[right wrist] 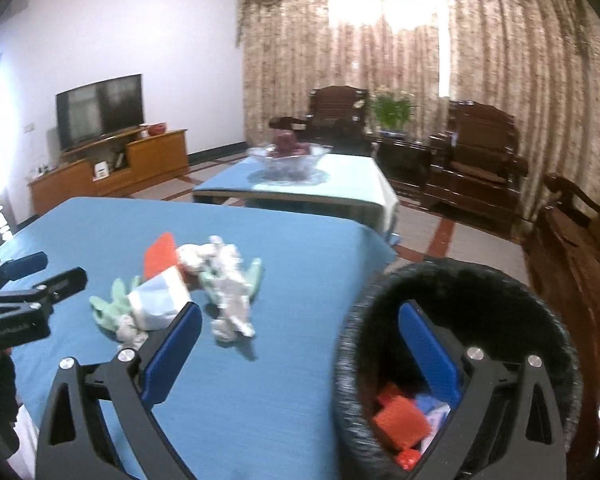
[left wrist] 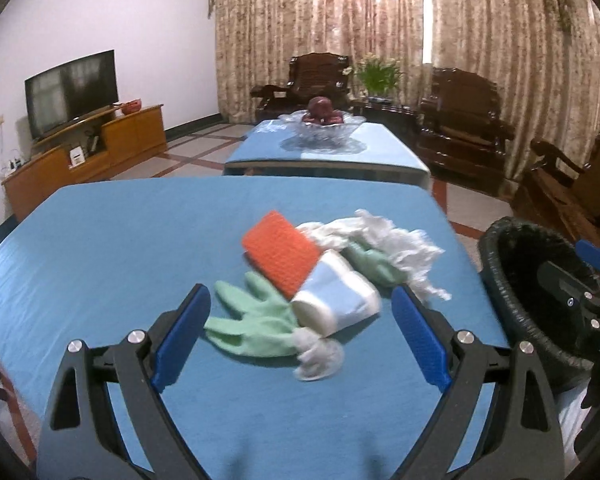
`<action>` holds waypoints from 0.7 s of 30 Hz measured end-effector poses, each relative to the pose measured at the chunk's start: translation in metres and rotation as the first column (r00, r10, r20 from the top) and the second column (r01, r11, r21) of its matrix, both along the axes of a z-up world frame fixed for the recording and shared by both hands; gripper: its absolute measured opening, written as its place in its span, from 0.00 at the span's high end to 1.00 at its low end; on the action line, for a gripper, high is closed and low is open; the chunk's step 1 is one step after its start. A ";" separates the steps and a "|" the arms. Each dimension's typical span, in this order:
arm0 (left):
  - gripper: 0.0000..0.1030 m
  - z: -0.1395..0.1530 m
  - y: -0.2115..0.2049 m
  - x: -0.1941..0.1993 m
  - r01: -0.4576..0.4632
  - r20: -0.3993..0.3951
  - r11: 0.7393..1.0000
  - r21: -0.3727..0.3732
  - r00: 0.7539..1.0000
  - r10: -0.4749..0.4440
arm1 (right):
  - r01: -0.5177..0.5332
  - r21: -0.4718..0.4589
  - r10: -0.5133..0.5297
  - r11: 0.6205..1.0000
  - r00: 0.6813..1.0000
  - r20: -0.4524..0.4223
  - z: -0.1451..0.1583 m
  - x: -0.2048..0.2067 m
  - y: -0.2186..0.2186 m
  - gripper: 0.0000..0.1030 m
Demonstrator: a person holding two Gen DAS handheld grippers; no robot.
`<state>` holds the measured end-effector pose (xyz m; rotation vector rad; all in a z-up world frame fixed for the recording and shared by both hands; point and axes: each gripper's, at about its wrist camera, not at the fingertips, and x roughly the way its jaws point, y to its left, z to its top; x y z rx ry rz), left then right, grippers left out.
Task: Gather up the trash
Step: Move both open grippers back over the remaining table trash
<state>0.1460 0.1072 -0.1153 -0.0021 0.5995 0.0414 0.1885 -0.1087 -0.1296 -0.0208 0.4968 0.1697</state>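
A heap of trash lies on the blue table (left wrist: 100, 248): an orange sponge (left wrist: 282, 250), a white and blue paper cup (left wrist: 336, 294) on its side, green gloves (left wrist: 252, 316), and crumpled white tissue (left wrist: 396, 240). My left gripper (left wrist: 300, 340) is open and empty, its jaws wide just in front of the glove and cup. My right gripper (right wrist: 300, 348) is open and empty, one finger over the table, the other over the black trash bin (right wrist: 548, 320). The bin holds red and blue scraps (right wrist: 404, 420). The heap also shows in the right wrist view (right wrist: 180, 288).
The bin (left wrist: 500, 256) stands off the table's right edge. A second blue table with a glass fruit bowl (left wrist: 326, 124) stands behind. Dark wooden chairs (left wrist: 460, 120) line the right side; a TV (left wrist: 72, 92) on a cabinet is at left.
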 end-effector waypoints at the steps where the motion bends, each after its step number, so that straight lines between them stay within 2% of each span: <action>1: 0.13 -0.003 0.003 0.000 -0.006 -0.006 1.000 0.003 1.000 0.006 | -0.013 0.000 0.013 1.000 1.000 0.000 -0.001 0.002 0.006 0.07; 6: 0.13 -0.023 0.016 0.002 -0.035 -0.046 0.999 0.008 0.998 0.035 | -0.077 0.002 0.077 0.997 0.997 -0.015 -0.012 0.012 0.031 0.15; 13: 0.13 -0.053 0.025 0.015 -0.058 -0.125 0.998 0.004 0.990 0.058 | -0.122 0.008 0.122 0.992 0.989 -0.079 -0.033 0.021 0.041 0.29; 17: 0.13 -0.068 0.025 0.024 -0.054 -0.165 0.998 -0.018 0.985 0.051 | -0.129 0.004 0.129 0.992 0.986 -0.102 -0.043 0.024 0.040 0.30; 21: 0.13 -0.081 0.017 0.035 -0.048 -0.200 0.999 -0.006 0.979 0.046 | -0.137 -0.007 0.136 0.991 0.985 -0.105 -0.047 0.026 0.043 0.30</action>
